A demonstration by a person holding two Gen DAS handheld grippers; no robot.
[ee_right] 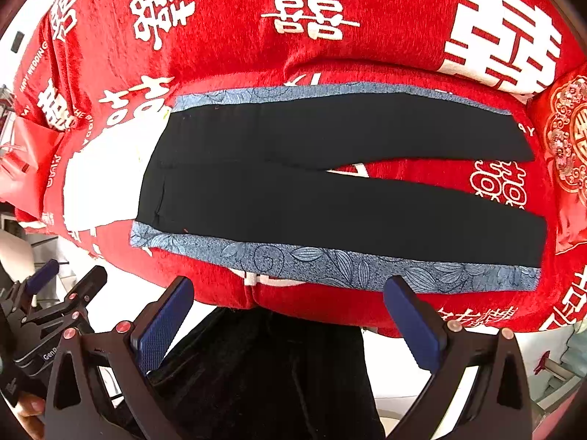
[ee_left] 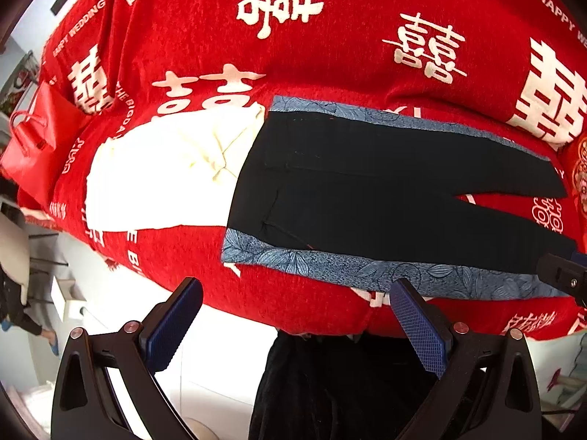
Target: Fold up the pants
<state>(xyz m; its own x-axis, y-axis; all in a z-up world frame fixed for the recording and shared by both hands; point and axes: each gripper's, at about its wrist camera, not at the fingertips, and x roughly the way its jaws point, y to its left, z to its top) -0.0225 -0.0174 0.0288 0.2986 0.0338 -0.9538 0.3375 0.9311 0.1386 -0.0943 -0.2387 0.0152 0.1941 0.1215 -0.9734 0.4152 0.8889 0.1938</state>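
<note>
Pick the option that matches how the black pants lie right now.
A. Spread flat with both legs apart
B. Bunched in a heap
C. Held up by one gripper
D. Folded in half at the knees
A: the black pants lie flat on the blue leaf-print cloth, legs splayed, red blanket showing between them.

The pants (ee_right: 330, 187) lie flat on a mat (ee_right: 330, 264) on the bedspread (ee_right: 238, 36), a folded cloth (ee_left: 165, 168) touching their left end.

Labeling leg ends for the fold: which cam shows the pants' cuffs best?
Right wrist. Both cuffs of the black pants lie unobstructed, legs splayed on the blue patterned cloth. The left wrist view shows the far cuff, but the near one runs to the frame edge behind the right gripper.
</note>
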